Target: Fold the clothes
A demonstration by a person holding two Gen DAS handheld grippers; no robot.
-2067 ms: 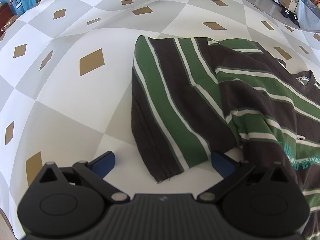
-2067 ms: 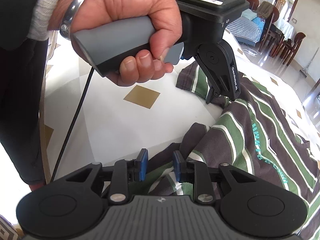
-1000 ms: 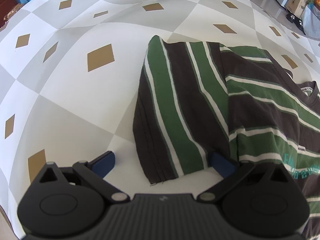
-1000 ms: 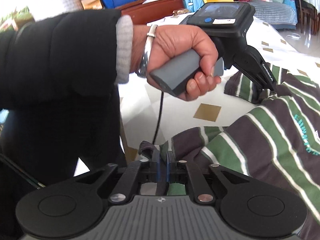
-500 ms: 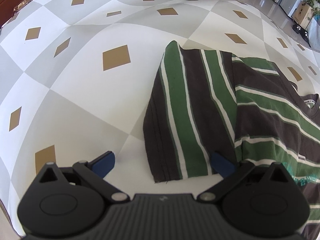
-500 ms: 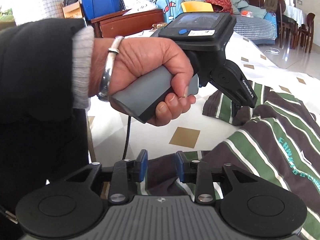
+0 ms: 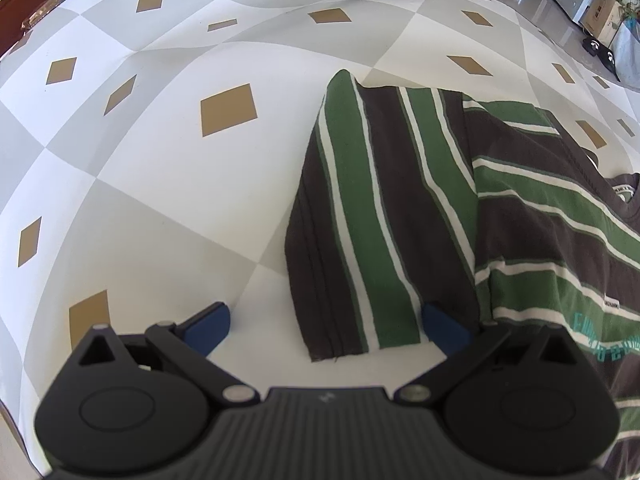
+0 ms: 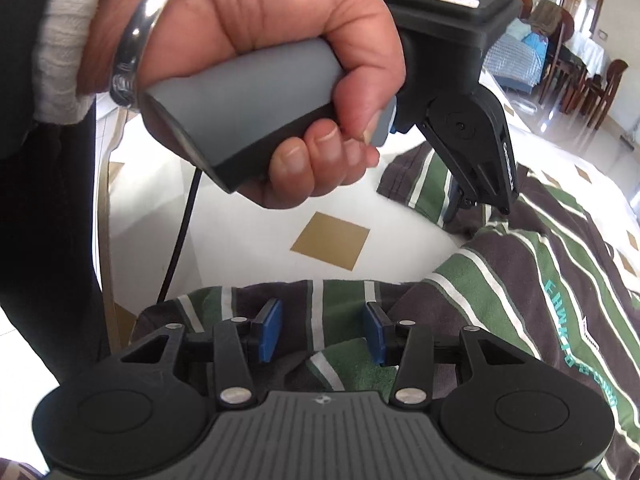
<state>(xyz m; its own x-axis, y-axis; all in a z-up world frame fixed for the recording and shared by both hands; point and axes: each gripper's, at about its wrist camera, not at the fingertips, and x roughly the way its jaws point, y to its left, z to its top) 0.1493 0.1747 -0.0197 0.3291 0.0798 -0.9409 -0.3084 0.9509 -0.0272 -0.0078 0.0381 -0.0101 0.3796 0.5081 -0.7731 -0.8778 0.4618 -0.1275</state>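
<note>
A brown T-shirt with green and white stripes [image 7: 540,240] lies on the checked tablecloth [image 7: 160,168]. Its sleeve [image 7: 372,220] is spread flat, and the cuff end reaches between the blue pads of my left gripper [image 7: 326,328], which stands wide open just above the cloth. In the right wrist view my right gripper [image 8: 322,332] hovers low over the shirt's hem edge [image 8: 320,300]. Its jaws are opening, and striped fabric lies under and between the pads, which do not press on it. A person's hand [image 8: 256,80] holds the left gripper [image 8: 478,208] over the sleeve.
The person's dark sleeve and body [image 8: 44,200] fill the left of the right wrist view, with a black cable [image 8: 180,240] hanging at the table edge. Chairs and a bed [image 8: 560,60] stand beyond the table. Boxes and a plant [image 7: 604,12] sit on the floor.
My right gripper, shut on the shirt's hem a second ago, has parted its pads and dropped closer to the cloth. The left gripper stays open over the sleeve.
</note>
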